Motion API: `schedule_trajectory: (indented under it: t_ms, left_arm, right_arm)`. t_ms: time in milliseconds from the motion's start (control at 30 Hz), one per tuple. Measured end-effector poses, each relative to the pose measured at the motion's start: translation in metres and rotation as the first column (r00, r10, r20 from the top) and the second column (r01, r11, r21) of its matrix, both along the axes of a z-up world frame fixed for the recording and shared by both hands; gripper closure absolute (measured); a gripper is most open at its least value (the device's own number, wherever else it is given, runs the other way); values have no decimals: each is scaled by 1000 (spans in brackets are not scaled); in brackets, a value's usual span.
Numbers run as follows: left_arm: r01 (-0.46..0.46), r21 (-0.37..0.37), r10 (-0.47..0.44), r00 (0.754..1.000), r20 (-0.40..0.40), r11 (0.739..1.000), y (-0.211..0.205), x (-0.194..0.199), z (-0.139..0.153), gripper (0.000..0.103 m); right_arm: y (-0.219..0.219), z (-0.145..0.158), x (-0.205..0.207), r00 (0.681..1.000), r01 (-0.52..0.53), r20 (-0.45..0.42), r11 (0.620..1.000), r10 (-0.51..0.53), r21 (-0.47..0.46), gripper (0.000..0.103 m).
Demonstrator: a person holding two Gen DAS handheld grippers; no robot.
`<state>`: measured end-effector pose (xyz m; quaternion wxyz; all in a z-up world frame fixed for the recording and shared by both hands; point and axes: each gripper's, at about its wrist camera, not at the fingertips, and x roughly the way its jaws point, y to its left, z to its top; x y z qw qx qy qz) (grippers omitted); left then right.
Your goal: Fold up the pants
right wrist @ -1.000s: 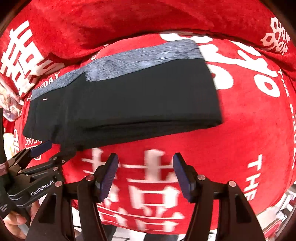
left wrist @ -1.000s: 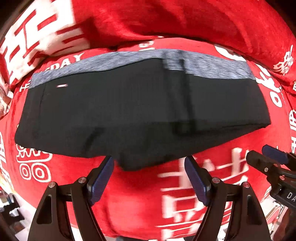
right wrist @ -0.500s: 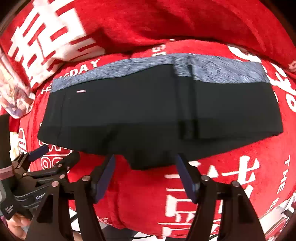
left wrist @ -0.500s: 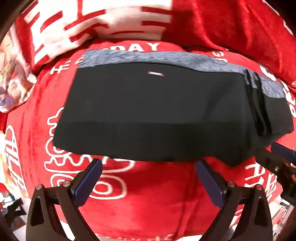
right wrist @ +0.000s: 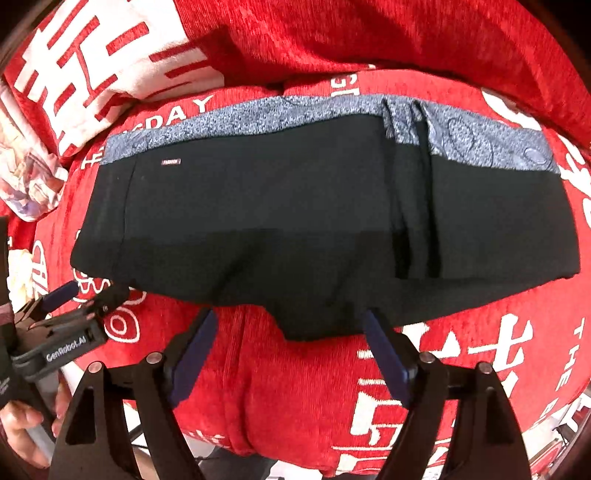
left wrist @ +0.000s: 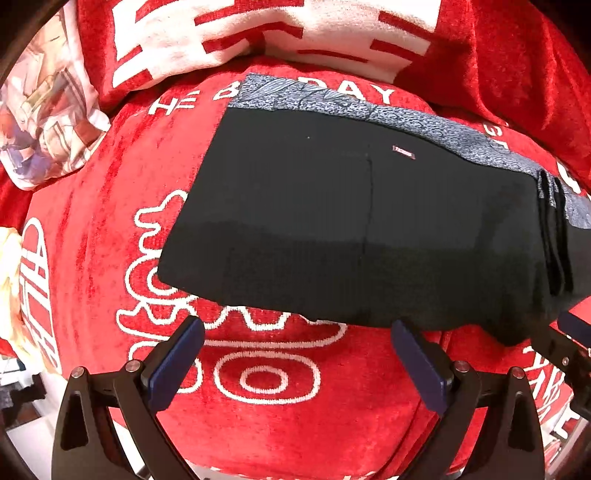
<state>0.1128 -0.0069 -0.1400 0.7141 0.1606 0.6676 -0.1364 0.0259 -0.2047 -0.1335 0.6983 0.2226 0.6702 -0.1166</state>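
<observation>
Pants (right wrist: 258,229) lie flat on red blanket (right wrist: 303,391), black w/ grey patterned waistband (right wrist: 480,136) along far edge, folded into a broad rectangle w/ extra layers stacked over the left portion. A step of layered edges shows just right of centre in right wrist view.

Left gripper (left wrist: 295,358): released, jaws spread wide, nothing between pads. Pants' near edge sits just ahead of its fingertips, right fingertip at or just short of the hem; contact not confirmed. Left end of pants lies ahead and slightly left of this gripper.

Right gripper (right wrist: 288,347): jaws opening, no grasp. A small tongue of black cloth from near edge hangs into the gap ahead of its fingertips; pads not pressing on it. Left gripper appears low-left in this view, beside pants' left corner.

Step in hand, by judgement: a fold looks just laid and both tools let go; garment reads as partly folded, not yet compact. Approx. mid-to-late in task.

Next move calls for: one more fold across the length, e.g. taking one end of the rectangle and carrying it over the other. Needs both near and far corners of that end pinched through all layers, else stack will slip apart. The protruding tongue at near edge should be tucked or smoothed first, as it breaks the straight line.

Also noted: white-and-red cushion (left wrist: 266,33) beyond waistband, well clear of work area.
</observation>
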Motion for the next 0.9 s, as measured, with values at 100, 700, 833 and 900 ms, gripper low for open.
schedule_trajectory:
  t_ms: [100,700,833,900]
  left_arm:
    - [18,1,-18,1000,0,1000,-4,-4,1,2]
    - [-34,-84,30,999,-43,996,-7,8,-5,2]
    - [-102,-155,91,993,-75,983,10,13,-4,2]
    - [-122,-168,109,990,-87,978,14,12,-4,2]
  right_arm:
    - [-1,-1,-1,1000,-3,-6,1000,3,4,19]
    - [-10,-8,-7,1000,18,-24,999,-17,37,19]
    - [-9,-9,-6,1000,10,-26,999,-9,40,19]
    - [-8,-10,-5,1000,10,-26,999,-9,41,19]
